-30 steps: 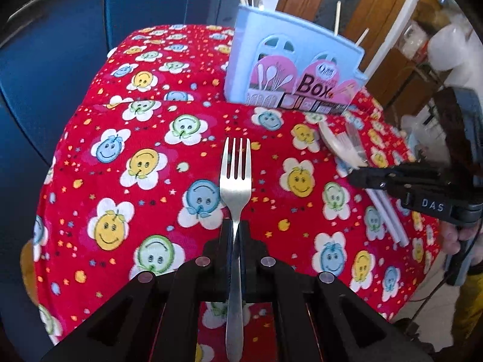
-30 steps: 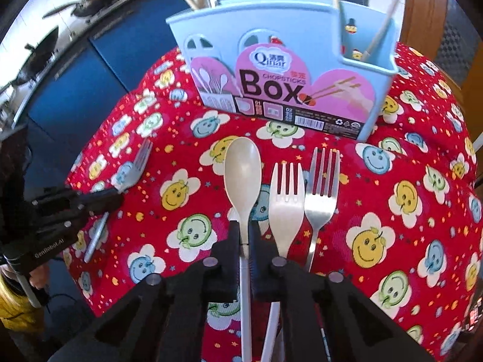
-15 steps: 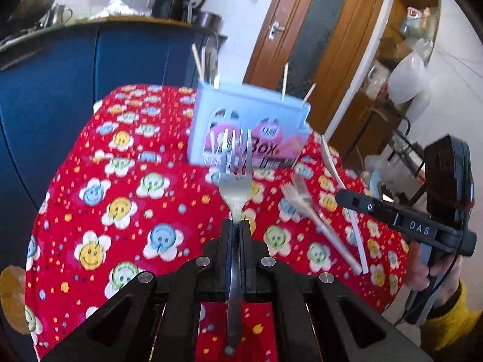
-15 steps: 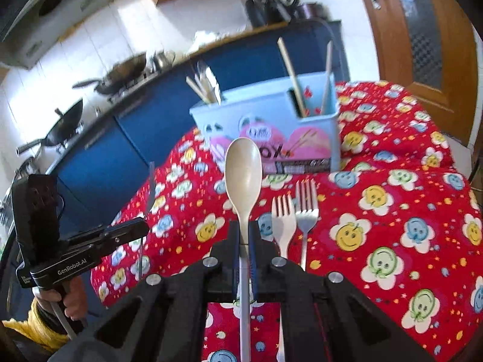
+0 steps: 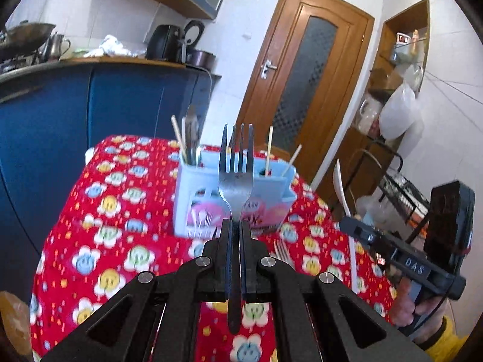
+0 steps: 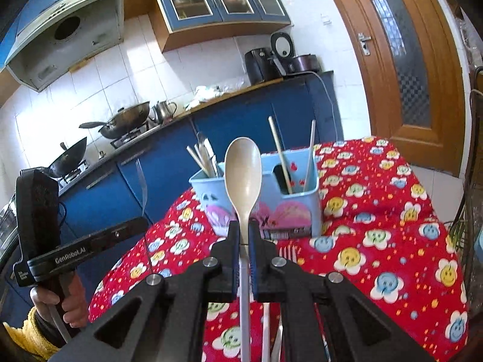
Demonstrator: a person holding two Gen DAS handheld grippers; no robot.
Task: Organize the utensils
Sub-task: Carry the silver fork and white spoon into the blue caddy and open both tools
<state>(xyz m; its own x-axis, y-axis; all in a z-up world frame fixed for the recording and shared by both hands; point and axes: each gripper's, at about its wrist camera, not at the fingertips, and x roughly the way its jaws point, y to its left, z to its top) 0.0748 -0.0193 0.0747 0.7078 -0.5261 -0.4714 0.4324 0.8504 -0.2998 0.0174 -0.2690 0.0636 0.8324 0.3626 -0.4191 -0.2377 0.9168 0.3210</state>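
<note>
My left gripper (image 5: 235,226) is shut on a metal fork (image 5: 236,163), held upright, tines up, above the table and short of the light blue utensil box (image 5: 193,199). My right gripper (image 6: 244,229) is shut on a beige plastic spoon (image 6: 243,175), bowl up, also raised in front of the box (image 6: 302,205). The box holds chopsticks and some cutlery. Two forks (image 6: 288,253) lie on the red cloth under the right gripper. The right gripper also shows in the left wrist view (image 5: 347,226), and the left gripper in the right wrist view (image 6: 142,223).
The table has a red smiley-flower cloth (image 5: 114,211). A blue kitchen counter (image 6: 169,163) with woks stands behind it. A wooden door (image 5: 305,78) is at the back right. A shelf with bags (image 5: 395,114) stands right of the table.
Both grippers have lifted their utensils off the cloth and tilted them upright. The views have swung from the tabletop up toward the box and the kitchen.
</note>
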